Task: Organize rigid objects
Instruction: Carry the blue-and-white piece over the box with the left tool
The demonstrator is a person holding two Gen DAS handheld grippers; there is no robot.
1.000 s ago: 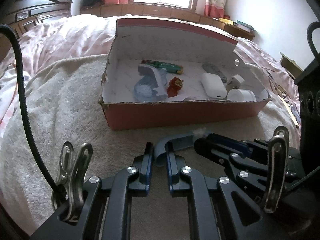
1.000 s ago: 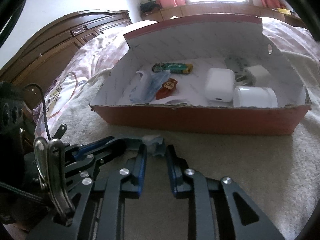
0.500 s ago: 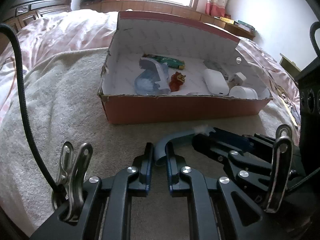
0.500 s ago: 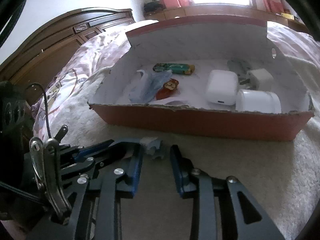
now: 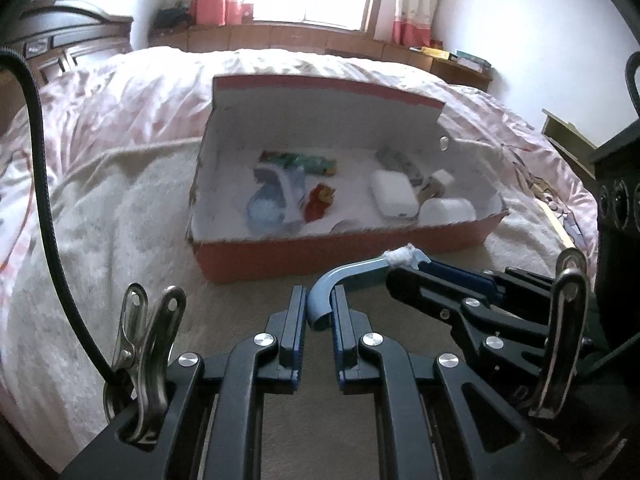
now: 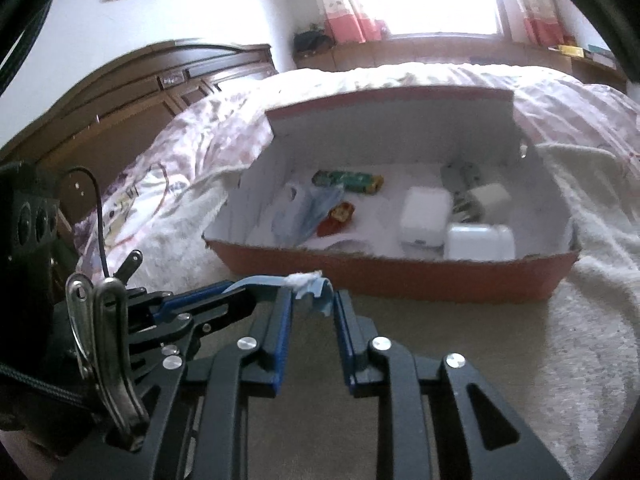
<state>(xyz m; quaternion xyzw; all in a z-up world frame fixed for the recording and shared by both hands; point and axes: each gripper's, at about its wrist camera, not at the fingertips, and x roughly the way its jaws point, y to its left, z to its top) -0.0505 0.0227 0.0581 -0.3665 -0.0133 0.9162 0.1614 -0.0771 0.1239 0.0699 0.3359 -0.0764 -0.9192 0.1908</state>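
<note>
Strip (image 5: 348,274) — flat blue, cotton-tufted

The right wrist view is soft with blur, so the printing on the green packet (image 6: 347,181) near the back wall of the red box (image 6: 400,280) cannot be read. The grey item (image 5: 400,162) in the far right corner (partly behind the white case (image 5: 393,199)) stays unidentifiable. Both gripper bodies run off the bottom edges.
</note>
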